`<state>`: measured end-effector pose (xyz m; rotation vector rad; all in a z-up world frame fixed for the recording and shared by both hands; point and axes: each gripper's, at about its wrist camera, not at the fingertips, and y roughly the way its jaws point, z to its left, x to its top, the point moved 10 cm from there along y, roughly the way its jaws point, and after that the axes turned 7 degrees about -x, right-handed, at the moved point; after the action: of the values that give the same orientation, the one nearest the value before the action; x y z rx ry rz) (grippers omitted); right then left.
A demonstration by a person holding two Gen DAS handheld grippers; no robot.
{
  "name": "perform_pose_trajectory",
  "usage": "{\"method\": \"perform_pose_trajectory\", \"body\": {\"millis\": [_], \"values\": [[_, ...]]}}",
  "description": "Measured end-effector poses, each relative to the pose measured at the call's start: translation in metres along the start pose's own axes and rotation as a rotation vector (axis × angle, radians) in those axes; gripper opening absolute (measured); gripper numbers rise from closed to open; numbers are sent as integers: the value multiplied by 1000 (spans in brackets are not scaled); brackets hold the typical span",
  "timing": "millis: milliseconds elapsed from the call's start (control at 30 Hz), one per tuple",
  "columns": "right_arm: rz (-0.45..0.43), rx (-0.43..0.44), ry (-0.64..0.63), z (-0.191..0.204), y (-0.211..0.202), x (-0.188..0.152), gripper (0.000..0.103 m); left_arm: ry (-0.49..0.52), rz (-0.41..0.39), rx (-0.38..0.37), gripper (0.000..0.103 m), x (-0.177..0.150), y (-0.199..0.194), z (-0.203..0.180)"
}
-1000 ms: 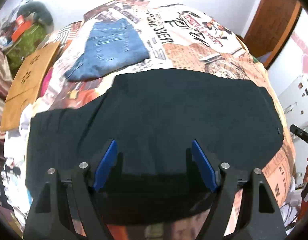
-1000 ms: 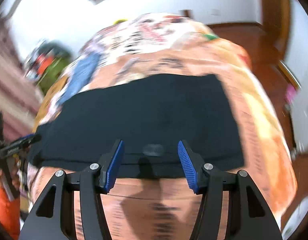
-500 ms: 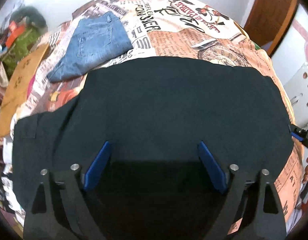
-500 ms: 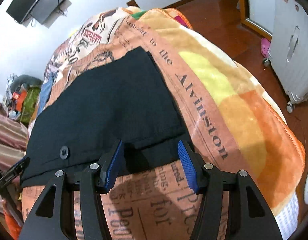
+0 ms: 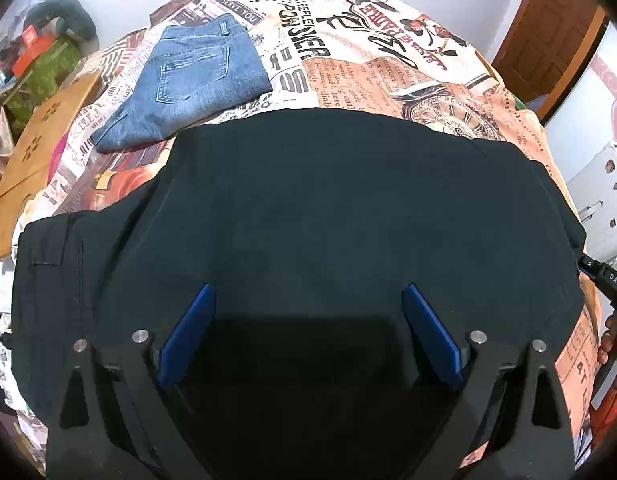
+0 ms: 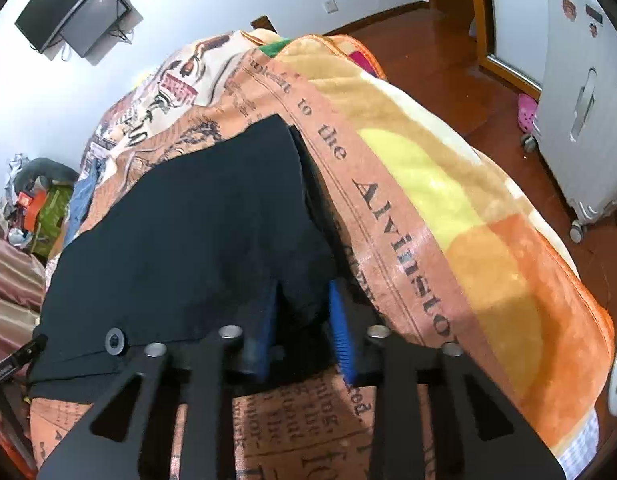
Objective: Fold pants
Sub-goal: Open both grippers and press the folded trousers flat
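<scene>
Closing on the pants [image 6: 212, 232] corner, the right gripper [image 6: 304, 320] pinches dark cloth, hiding one pad; the left gripper [image 5: 308, 332] jaws are spreading wide, nothing between.

My right gripper [image 6: 304, 312] is closing on the black pants' [image 6: 196, 232] near corner, printed blanket [image 6: 448, 240] just beyond.

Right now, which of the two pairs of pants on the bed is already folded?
The blue jeans, a small folded bundle at the far side of the blanket. The black pants lie spread wide under both grippers.
</scene>
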<state>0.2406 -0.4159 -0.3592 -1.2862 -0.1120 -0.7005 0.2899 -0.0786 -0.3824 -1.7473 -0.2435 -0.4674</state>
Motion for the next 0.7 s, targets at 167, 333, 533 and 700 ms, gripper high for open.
{"method": "perform_pose_trajectory", "body": {"millis": [167, 333, 533, 700], "values": [[-87, -53, -86, 10, -23, 10, 9, 1, -2, 2, 96, 0, 0, 0], [-149, -54, -103, 11, -53, 23, 8, 4, -4, 4, 96, 0, -1, 0], [-84, -93, -122, 4, -37, 5, 8, 4, -4, 4, 96, -1, -1, 0], [-16, -117, -111, -4, -16, -11, 11, 6, -4, 7, 96, 0, -2, 0]]}}
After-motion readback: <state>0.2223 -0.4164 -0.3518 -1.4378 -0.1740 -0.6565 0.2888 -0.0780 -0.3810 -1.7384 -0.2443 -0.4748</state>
